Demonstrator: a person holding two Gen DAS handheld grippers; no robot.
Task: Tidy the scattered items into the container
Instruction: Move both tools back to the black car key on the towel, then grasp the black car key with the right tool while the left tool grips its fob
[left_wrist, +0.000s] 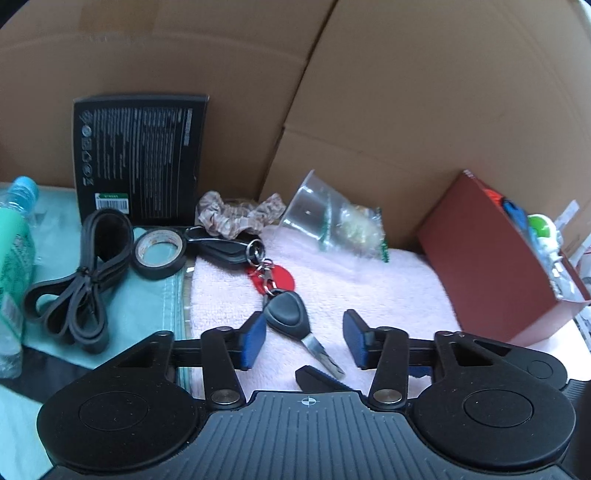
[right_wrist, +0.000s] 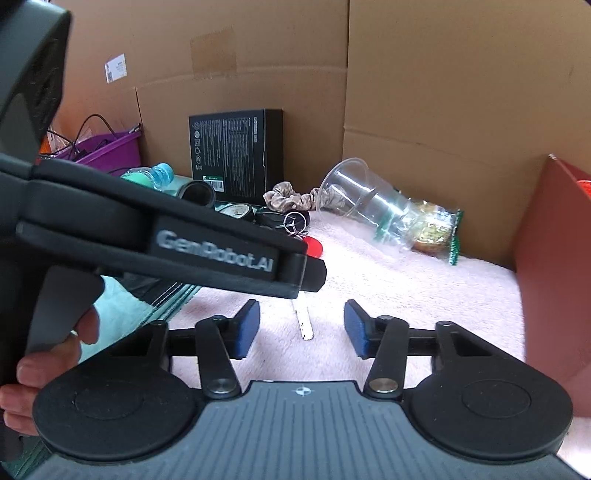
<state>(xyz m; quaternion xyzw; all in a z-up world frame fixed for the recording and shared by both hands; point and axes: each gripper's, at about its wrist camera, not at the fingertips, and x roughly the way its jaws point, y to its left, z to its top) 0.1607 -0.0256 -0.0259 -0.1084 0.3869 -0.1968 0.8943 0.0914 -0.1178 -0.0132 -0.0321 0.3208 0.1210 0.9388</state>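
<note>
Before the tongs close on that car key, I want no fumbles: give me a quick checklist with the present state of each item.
1. Left tongs open around the key: ok, the blue pads stand clear on both sides.
2. Car key lying flat on the pink towel: ok.
3. Key free to lift alone: not ok, a ring chains it to the red tag and a black fob.
4. Right tongs empty: ok, only the key blade shows between them.
5. Both tongs aimed at one key: not ok, they may collide.
6. Room in the red box: cannot tell.
</note>
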